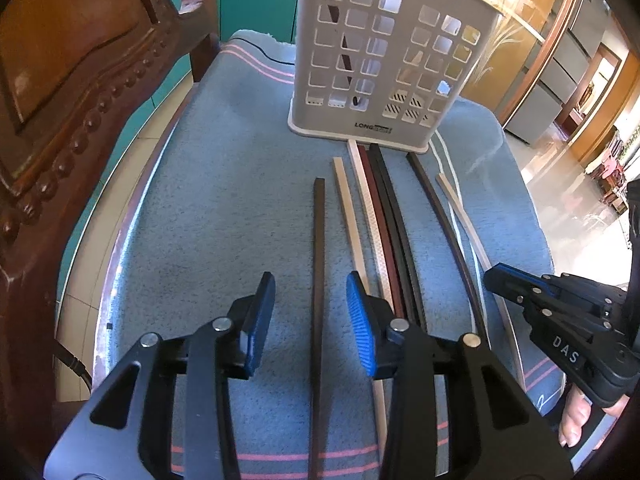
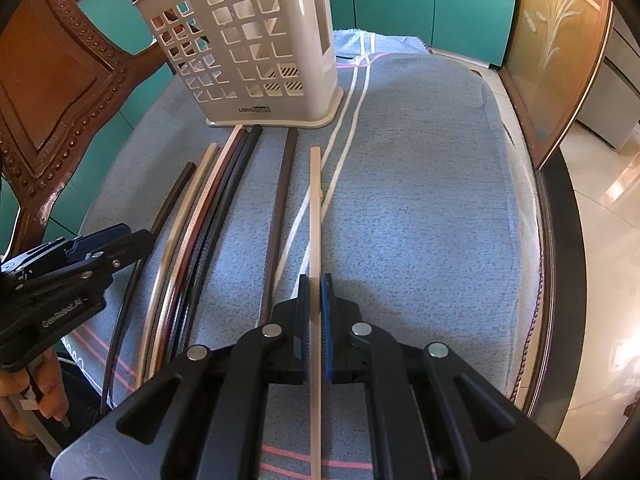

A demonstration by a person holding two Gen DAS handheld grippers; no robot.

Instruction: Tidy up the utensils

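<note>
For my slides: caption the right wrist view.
Right gripper shut on a pale chopstick, other chopsticks lying before the holder.

The top of the utensil holder (image 1: 384, 60) is cut off by the upper edge in both views, so its openings stay unseen, and the dark stick (image 1: 340, 44) inside it shows only in pieces through the grid holes. The near ends of the chopsticks (image 1: 384, 240) run out of sight under the gripper bodies or past the lower edge. The small lettering under the holder's logo (image 2: 255, 110) is too blurred to read.
</note>
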